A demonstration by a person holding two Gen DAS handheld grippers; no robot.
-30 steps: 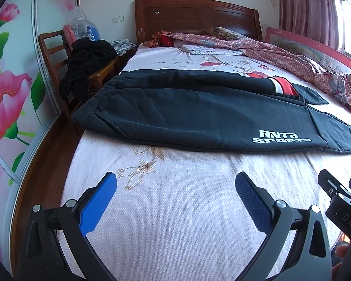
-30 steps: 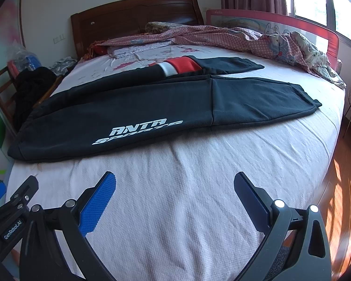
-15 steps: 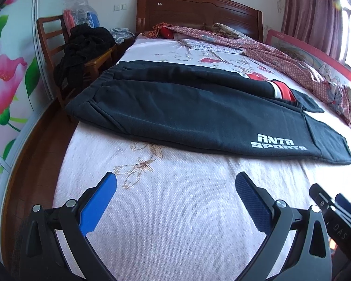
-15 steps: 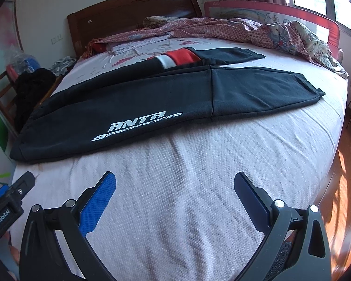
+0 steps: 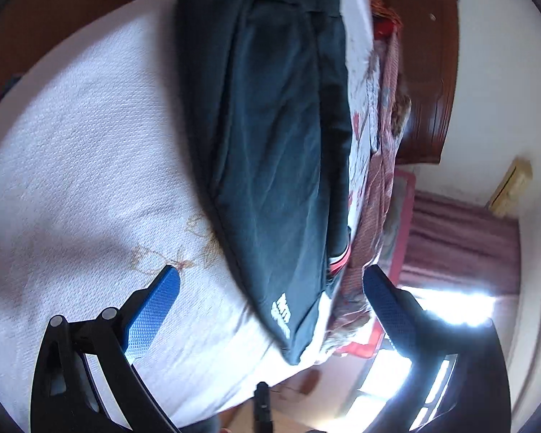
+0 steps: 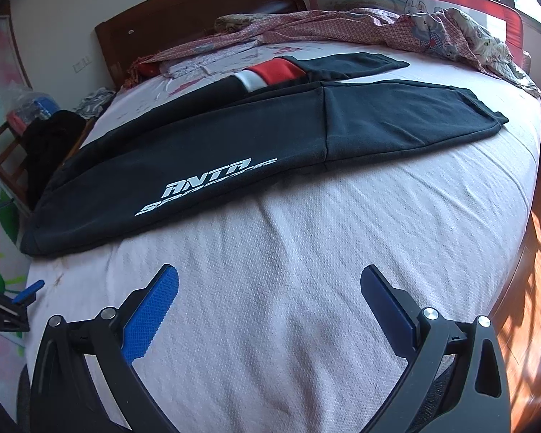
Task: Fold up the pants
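Black ANTA Sports pants point(image 6: 256, 137) lie flat across the white bed point(image 6: 306, 288), waist at the left, leg ends at the right, one leg with a red and white band behind. My right gripper point(image 6: 268, 296) is open and empty above the sheet in front of the pants. My left gripper point(image 5: 270, 288) is open and empty; its view is rolled on its side and blurred, with the pants point(image 5: 270, 144) just beyond the fingertips. The left gripper also shows at the left edge of the right wrist view point(image 6: 18, 299).
A pink checked quilt point(image 6: 378, 25) is heaped along the far side by a red bed rail point(image 6: 451, 0). A wooden headboard point(image 6: 198, 18) stands at the back. A chair with dark clothes point(image 6: 43, 144) stands left of the bed. Wooden floor point(image 6: 530, 288) lies on the right.
The left gripper has rolled sharply onto its side and moved toward the waist end of the pants. The right gripper has moved slightly closer to the pants. Both stay open.
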